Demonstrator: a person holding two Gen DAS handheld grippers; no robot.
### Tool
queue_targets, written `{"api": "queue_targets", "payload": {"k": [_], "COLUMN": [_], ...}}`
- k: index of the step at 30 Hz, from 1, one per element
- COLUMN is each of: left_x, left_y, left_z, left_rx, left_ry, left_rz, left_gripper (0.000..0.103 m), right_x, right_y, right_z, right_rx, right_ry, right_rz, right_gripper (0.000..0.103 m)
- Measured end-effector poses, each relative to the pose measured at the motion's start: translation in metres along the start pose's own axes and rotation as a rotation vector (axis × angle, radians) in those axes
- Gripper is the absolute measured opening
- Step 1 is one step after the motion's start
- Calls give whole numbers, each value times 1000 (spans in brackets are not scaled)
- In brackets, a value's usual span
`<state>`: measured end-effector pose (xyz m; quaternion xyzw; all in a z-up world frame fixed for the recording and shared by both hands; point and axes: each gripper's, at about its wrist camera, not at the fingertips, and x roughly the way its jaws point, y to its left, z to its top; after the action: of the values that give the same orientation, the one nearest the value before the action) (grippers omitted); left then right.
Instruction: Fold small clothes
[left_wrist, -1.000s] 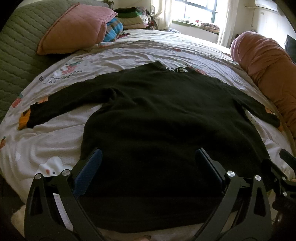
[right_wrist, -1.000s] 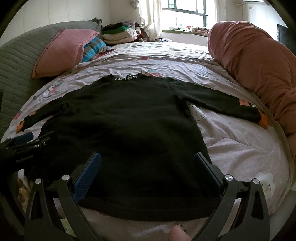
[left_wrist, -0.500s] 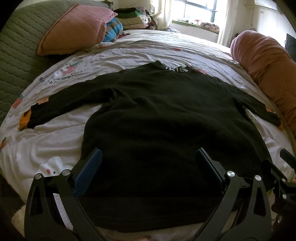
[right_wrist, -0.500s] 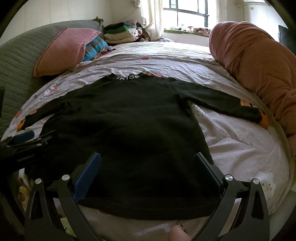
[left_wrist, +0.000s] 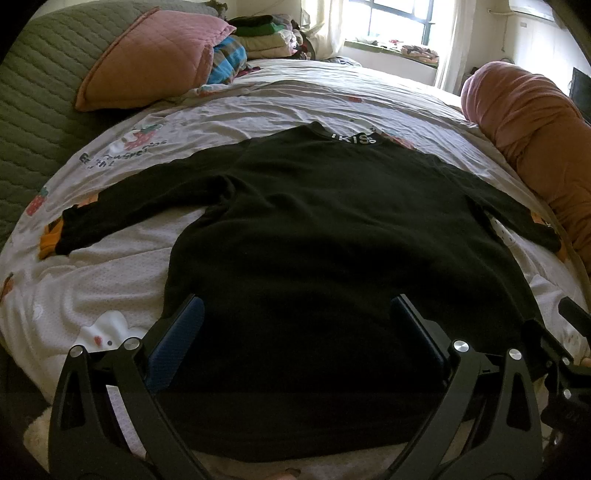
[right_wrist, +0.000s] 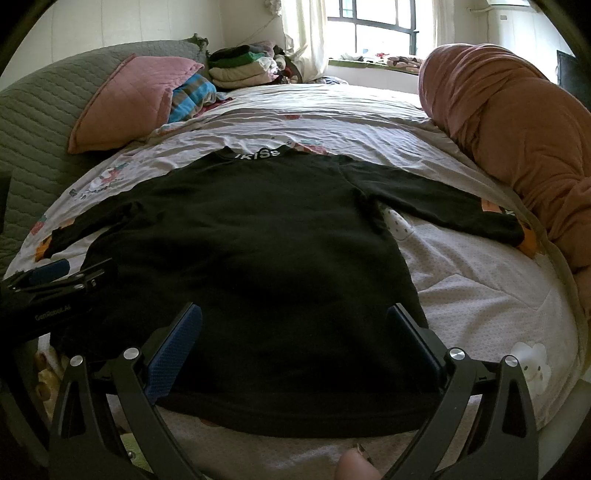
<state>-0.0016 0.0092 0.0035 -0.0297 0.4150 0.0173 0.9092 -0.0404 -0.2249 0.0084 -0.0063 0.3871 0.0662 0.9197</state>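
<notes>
- Hovering over the near edge of the bed (left_wrist: 258, 99), I hold both claws wide apart and empty: left gripper (left_wrist: 295, 314), right gripper (right_wrist: 293, 323).
- My black sweater (left_wrist: 332, 240) lies flat mid-bed, hem nearest me, collar far, 2 sleeves spread toward the side edges.
- By my reckoning folding has not begun; next I need to pinch a sleeve or hem corner and carry it inward.
- Dark fabric hides the hem seam, and my own fingers cover its corners.
</notes>
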Motion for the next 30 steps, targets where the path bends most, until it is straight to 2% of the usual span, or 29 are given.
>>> {"api": "queue_targets", "payload": {"k": [23, 30], "left_x": [0, 3], "left_y": [-1, 0], "left_z": [0, 14], "left_rx": [2, -9], "left_ry": [-2, 9], "left_rz": [4, 4], "left_gripper": [94, 94], "right_x": [0, 7], "right_y": [-1, -3], "right_z": [4, 14], "right_rx": [7, 18], "right_ry": [-4, -6], "right_rz": [2, 6], "right_gripper": [99, 99]}}
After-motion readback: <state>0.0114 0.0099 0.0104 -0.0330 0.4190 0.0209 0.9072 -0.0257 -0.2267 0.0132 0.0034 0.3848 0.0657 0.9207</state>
